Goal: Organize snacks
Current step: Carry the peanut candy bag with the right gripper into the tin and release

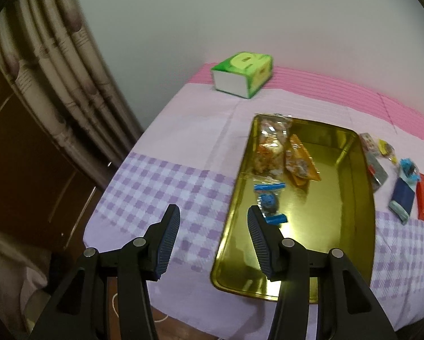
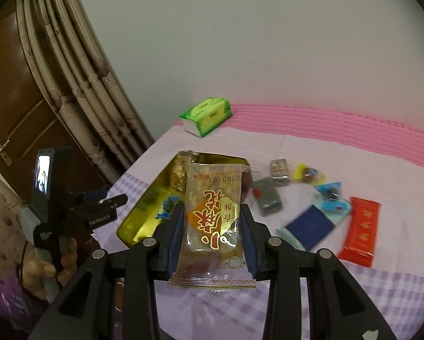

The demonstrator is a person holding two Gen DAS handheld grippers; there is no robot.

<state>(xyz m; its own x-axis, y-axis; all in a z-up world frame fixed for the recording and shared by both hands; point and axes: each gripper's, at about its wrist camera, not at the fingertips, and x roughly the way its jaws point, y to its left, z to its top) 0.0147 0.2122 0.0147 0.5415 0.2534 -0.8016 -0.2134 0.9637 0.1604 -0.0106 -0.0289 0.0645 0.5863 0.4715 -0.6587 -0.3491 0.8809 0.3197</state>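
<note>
Partly behind held packet (image 2: 212, 215), gold tray (image 2: 144, 221).

i see the tray (image 1: 353, 226) lying on the worktop (image 1: 161, 175) with three snack packets (image 1: 271, 147) in its far-left part. loose packets (image 1: 402, 198) lie beside its right rim, and the tissue pack (image 1: 241, 73) sits near the worktop's far-left corner.

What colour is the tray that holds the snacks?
The tray is shiny gold; it shows best in the left wrist view.
</note>
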